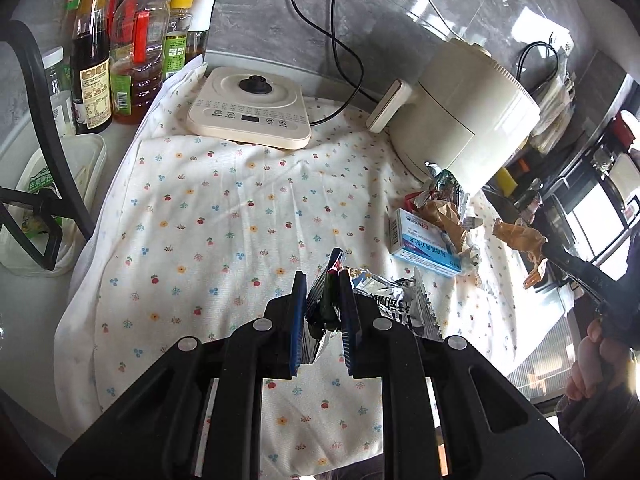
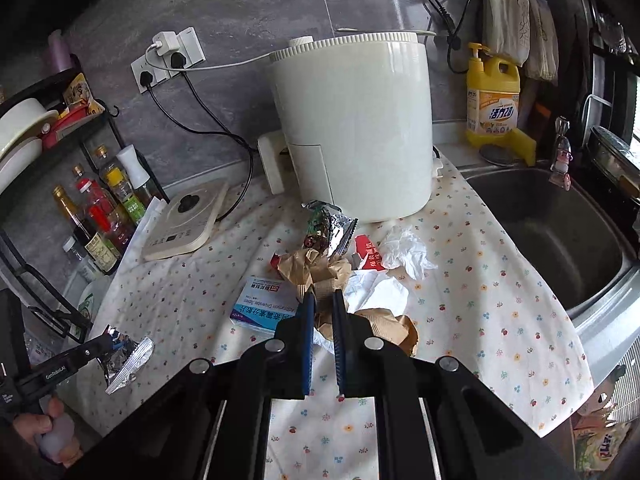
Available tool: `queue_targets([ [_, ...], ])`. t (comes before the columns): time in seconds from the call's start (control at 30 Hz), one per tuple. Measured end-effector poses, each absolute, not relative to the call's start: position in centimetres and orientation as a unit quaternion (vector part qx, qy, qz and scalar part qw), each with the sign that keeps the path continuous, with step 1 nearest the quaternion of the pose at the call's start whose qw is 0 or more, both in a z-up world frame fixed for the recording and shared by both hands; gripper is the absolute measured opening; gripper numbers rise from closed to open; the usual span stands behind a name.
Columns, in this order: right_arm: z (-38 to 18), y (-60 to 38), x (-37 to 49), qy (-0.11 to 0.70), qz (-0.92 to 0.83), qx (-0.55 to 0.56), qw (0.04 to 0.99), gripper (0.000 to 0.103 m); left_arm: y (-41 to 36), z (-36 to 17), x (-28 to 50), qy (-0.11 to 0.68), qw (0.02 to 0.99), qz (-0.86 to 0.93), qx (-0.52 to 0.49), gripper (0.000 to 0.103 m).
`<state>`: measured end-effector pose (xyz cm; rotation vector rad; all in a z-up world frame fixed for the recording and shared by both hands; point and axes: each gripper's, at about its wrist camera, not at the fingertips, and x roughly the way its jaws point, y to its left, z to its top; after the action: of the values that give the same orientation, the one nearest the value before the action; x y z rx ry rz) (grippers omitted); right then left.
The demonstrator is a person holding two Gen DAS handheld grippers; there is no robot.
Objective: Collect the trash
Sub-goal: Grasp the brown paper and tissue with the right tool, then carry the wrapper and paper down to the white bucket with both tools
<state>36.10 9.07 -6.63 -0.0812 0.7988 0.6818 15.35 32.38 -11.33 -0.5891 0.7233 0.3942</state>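
Foil wrapper (image 1: 384, 300) is riding in the left claw (image 1: 322, 280), pinched tight, long axis trailing to the right. Right claw (image 2: 323, 300) is nipping brown paper (image 2: 384, 322) above the flowered table (image 2: 500, 300). Only the right wrist view is showing the sink (image 2: 560, 224).

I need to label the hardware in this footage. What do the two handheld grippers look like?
Both the left gripper and the right gripper are black moulded frames with silver round pivot pins and two flat fingers faced with ribbed blue pads. White lettering runs along the left gripper's side in the right wrist view.
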Motion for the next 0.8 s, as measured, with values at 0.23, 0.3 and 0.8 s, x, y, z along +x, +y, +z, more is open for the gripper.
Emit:
queue_targets([
  [0.23,-5.5,7.8,34.2,0.379,0.328,-0.032,0.864,0.009,31.1,-11.1,14.4,0.337,0.88,0.177,-0.285,0.016],
  [0.3,-5.3,7.3,33.9,0.379,0.329,-0.03,0.864,0.009,30.5,-10.8,14.2,0.334,0.881,0.175,-0.284,0.016],
  [0.8,-5.8,-8.7,29.4,0.384,0.306,0.008,0.871,0.01,17.8,-9.7,13.0,0.343,0.892,0.163,-0.245,0.016],
])
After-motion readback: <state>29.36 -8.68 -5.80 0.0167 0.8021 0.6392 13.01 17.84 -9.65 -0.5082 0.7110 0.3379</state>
